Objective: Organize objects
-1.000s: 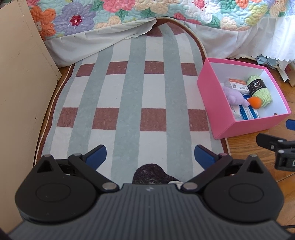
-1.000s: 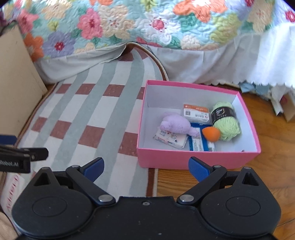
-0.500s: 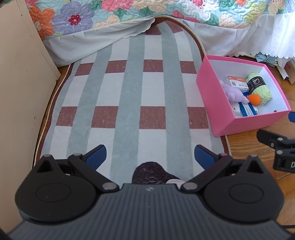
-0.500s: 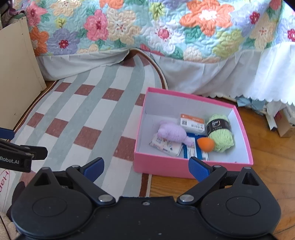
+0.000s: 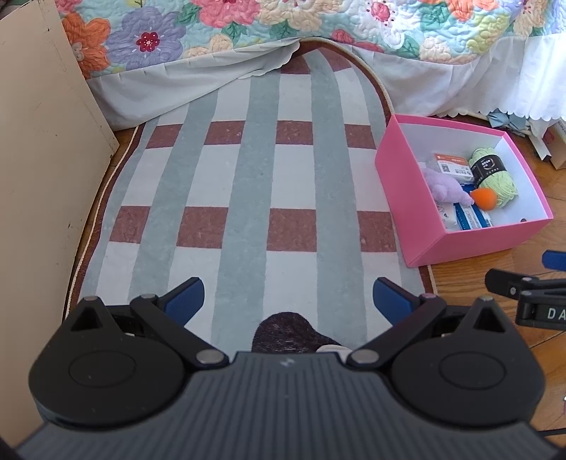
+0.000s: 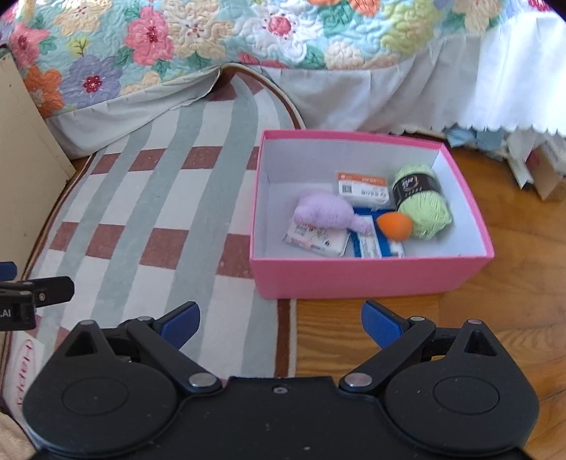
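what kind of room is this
Most likely a bedroom floor. A bed with a floral quilted bedspread and white skirt stands behind a grey-and-brown checked rug on wooden floorboards, beside a pink cardboard box of small items.

a matt pink cardboard box (image 6: 368, 279) sits on glossy wood floor (image 6: 495, 329) beside a short-pile woven rug (image 5: 247, 184), holding fuzzy green yarn (image 6: 424, 208).

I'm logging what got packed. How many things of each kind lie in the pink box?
Inside the pink box:
Yarn ball, green: 1
Plush toy, purple: 1
Orange ball: 1
Flat packets (orange-labelled, white, blue): 3
Total: 6, as far as shows.
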Demonstrator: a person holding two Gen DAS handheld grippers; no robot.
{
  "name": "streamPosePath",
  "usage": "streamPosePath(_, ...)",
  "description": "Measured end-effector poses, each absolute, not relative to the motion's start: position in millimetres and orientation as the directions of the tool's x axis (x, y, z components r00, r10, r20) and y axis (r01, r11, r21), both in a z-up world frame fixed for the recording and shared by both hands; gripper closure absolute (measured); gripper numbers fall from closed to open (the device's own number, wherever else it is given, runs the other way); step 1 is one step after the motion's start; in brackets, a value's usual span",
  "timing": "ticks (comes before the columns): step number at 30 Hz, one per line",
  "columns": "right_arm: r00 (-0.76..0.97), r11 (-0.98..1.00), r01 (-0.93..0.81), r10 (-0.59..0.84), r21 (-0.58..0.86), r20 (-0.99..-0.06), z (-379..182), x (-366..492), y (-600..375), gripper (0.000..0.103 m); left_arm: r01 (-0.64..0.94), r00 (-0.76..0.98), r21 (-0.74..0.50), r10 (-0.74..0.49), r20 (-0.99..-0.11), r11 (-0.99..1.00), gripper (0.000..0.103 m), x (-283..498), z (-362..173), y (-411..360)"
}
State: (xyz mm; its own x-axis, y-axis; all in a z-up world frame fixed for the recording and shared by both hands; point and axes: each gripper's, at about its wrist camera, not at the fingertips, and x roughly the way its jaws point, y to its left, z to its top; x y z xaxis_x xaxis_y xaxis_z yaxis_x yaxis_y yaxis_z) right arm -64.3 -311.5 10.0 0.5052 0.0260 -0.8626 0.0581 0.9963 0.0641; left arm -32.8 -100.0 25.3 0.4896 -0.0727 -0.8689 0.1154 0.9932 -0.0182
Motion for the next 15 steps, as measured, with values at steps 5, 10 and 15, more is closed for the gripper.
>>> streamPosePath(5,0.502,0.998,0.056,-0.012,0.019,-0.865,9.3,-64.8,-309.2,0.003,0.116,0.511,-0.001,-0.061,-0.857,0.993,0.000,-38.9,32.0,-103.1)
streamPosePath(10,0.496,0.998,0.047,0.015,0.044,-0.868,10.1,-65.6,-308.1,0.003,0.108,0.523,0.009,-0.049,-0.851,0.994,0.000,-43.0,38.5,-103.9)
streamPosePath(15,0.491,0.998,0.023,0.040,0.059,-0.870,10.9,-68.7,-302.1,0.003,0.097,0.519,-0.001,-0.051,-0.853,0.995,0.000,-44.9,39.8,-99.4)
